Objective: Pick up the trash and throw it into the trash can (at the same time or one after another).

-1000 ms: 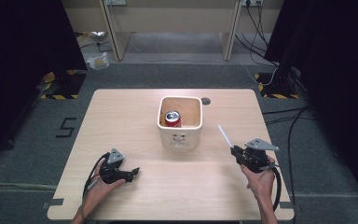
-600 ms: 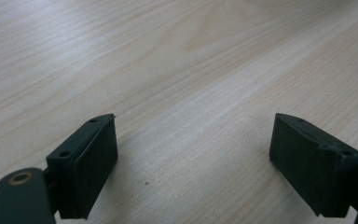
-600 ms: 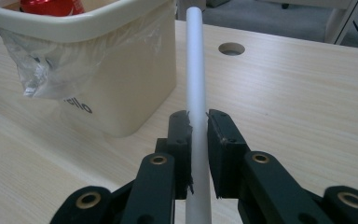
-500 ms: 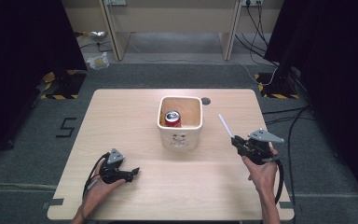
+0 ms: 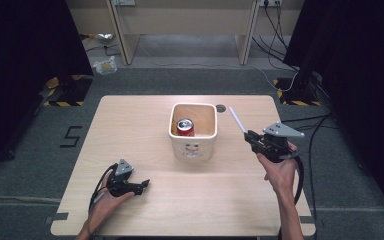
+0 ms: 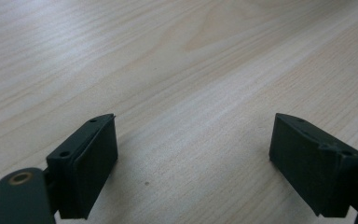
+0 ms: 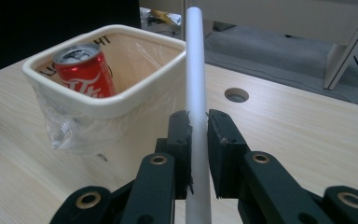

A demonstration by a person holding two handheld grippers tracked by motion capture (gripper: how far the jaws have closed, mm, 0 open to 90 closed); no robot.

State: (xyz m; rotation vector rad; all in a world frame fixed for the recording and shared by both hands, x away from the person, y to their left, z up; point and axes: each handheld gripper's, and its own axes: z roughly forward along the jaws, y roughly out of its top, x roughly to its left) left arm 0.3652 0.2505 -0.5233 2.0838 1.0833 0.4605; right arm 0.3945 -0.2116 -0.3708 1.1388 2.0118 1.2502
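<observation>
My right gripper (image 5: 250,135) (image 7: 196,122) is shut on a white straw (image 5: 237,119) (image 7: 196,93), held above the table to the right of a white bin (image 5: 193,147) (image 7: 100,105). The straw's free end points up and toward the bin's far right corner. A red soda can (image 5: 185,127) (image 7: 85,70) stands upright inside the bin, which has a clear plastic liner. My left gripper (image 5: 143,185) (image 6: 193,161) rests low over the bare wood at the front left, open, with nothing between its jaws.
The light wooden table (image 5: 140,120) has a round cable hole (image 5: 221,107) (image 7: 236,94) just behind the bin's right corner. Dark carpet surrounds the table, with desk legs and cables beyond the far edge. A cable trails from each gripper toward the front.
The right hand has lifted the straw higher and a little toward the bin. The left hand and gripper have stayed where they were.
</observation>
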